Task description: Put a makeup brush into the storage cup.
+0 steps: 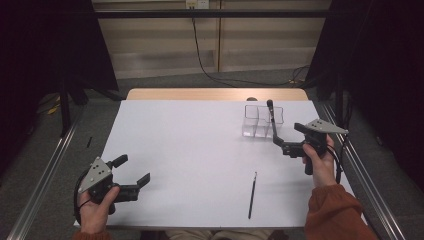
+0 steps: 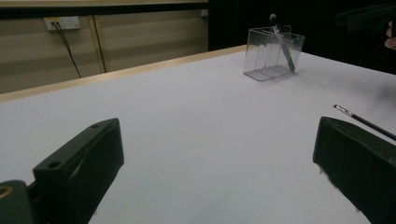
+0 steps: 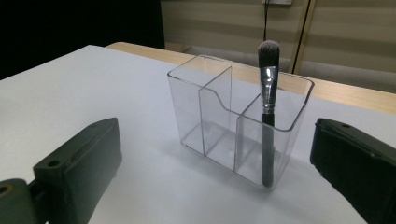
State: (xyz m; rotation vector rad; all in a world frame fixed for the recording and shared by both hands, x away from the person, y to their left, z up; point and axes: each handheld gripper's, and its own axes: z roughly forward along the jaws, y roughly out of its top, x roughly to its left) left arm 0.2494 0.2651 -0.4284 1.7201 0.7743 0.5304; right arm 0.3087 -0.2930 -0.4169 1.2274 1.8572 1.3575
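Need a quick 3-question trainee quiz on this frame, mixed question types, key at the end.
1. True or false: the makeup brush lies flat on the table.
2. Which item rests on the table between the two grippers? A) a thin black pencil-like stick B) a spoon C) a cloth
3. Fill in: the clear organizer has ___ compartments in the right gripper view.

Key
1. False: it stands bristles up in an end compartment of the organizer.
2. A
3. Three

Both the left gripper and the right gripper are open and hold nothing.
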